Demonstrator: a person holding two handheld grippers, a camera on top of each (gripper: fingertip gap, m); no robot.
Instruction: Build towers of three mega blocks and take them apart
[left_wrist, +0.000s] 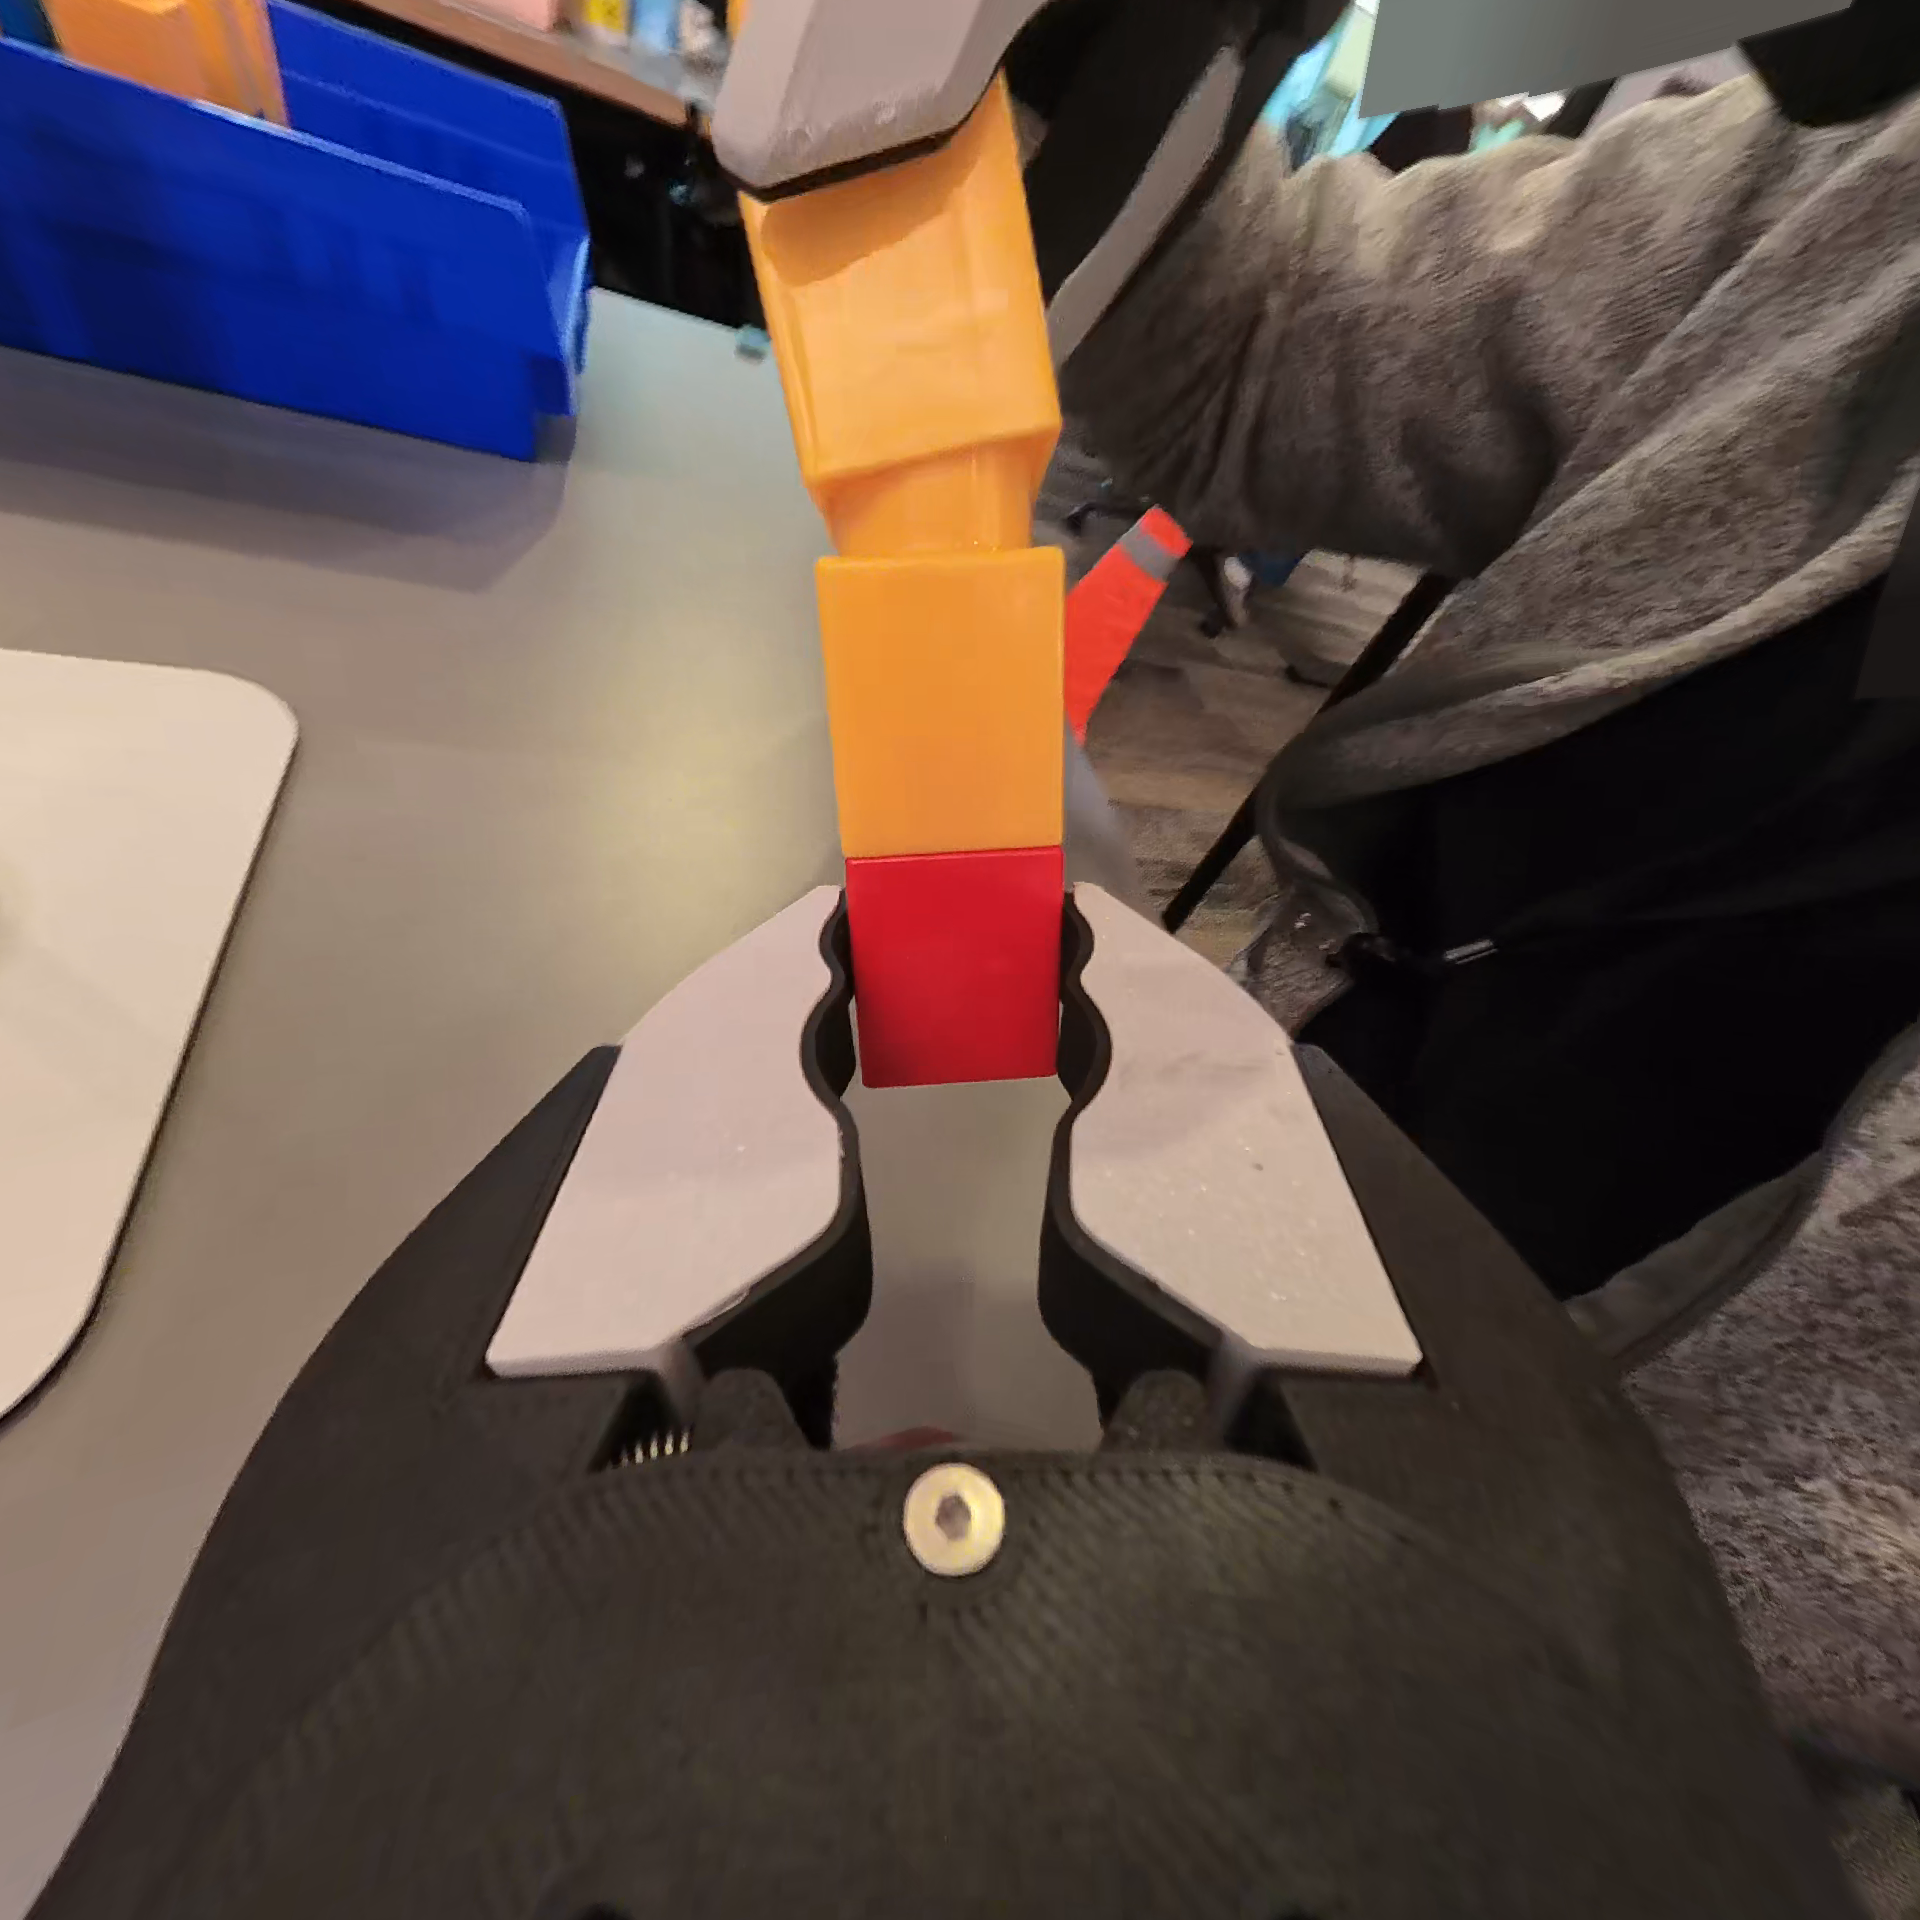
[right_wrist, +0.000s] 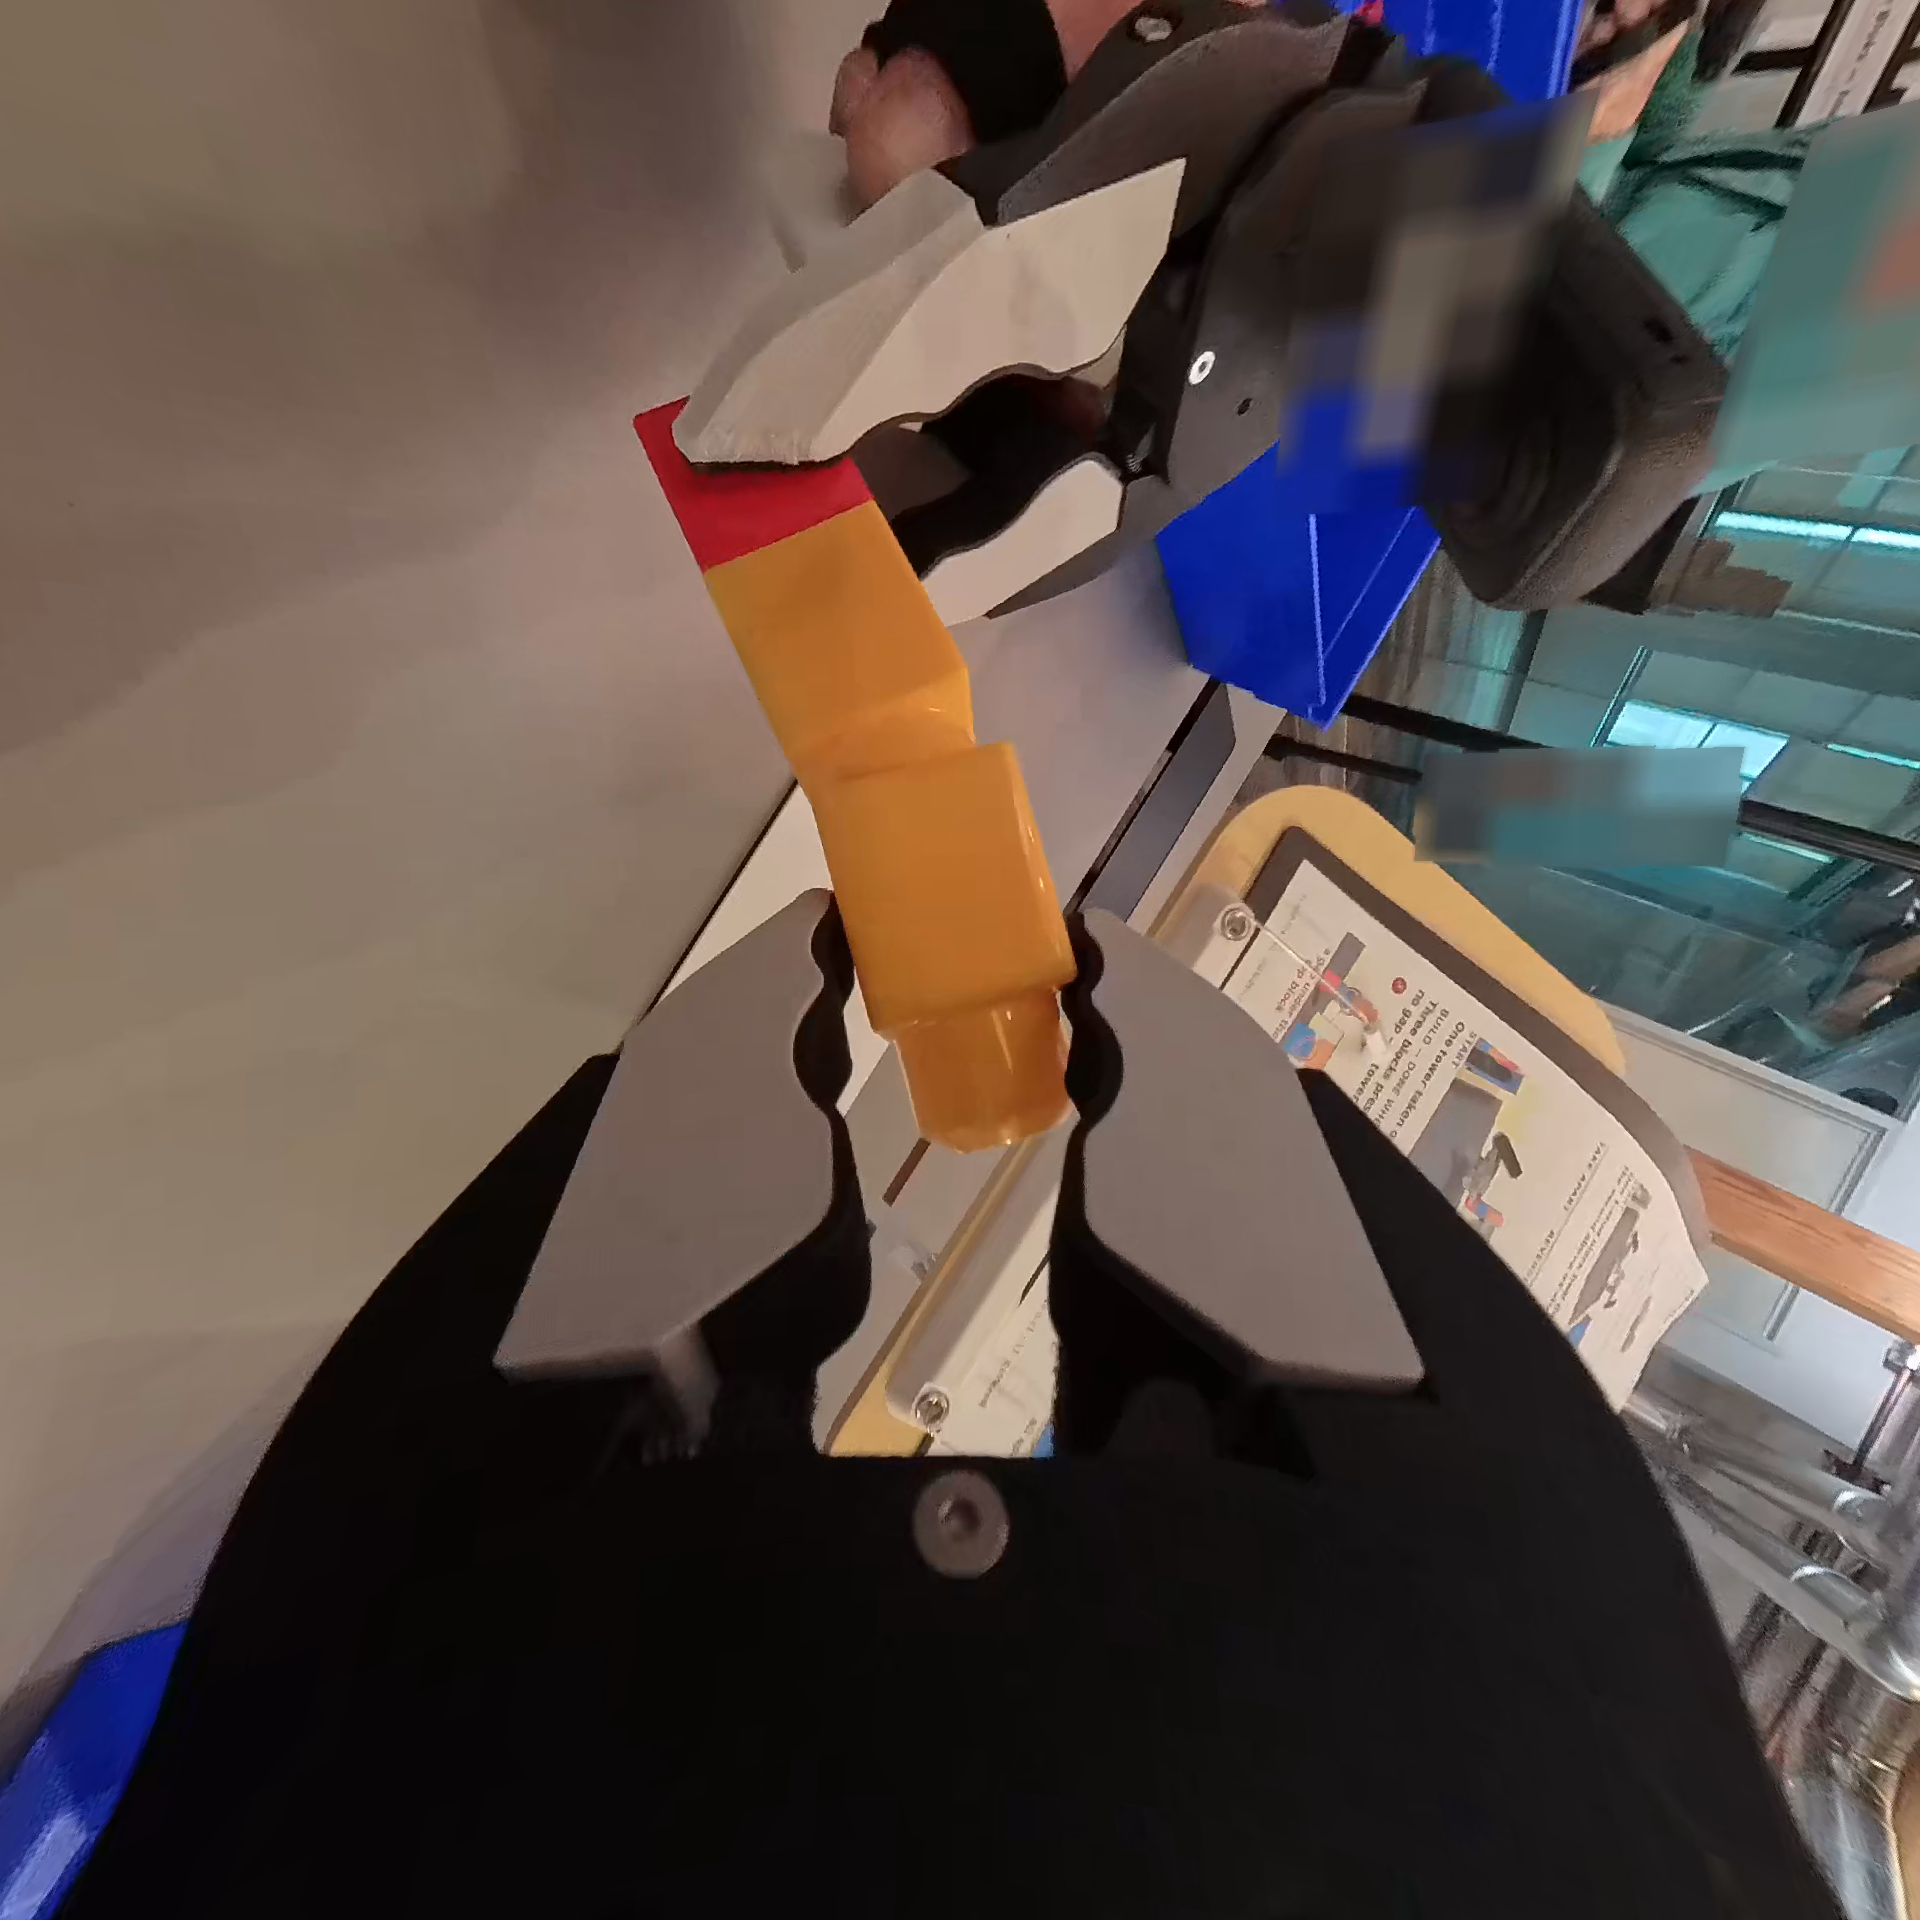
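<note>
A three-block tower is held between both grippers above the grey table. My left gripper is shut on the red end block, with both pads against its sides. A middle orange block sits flush on the red one. The far orange block is tilted at the joint, and a narrower neck shows between the two orange blocks. My right gripper is shut on that orange block, its stud pointing toward the camera. The right wrist view also shows the middle orange block, the red block and the left gripper's fingers.
Blue bins stand at the back left of the table, and one shows in the right wrist view. A white mat lies at the left. A person's grey sleeve is at the right. A framed instruction sheet lies beyond the table edge.
</note>
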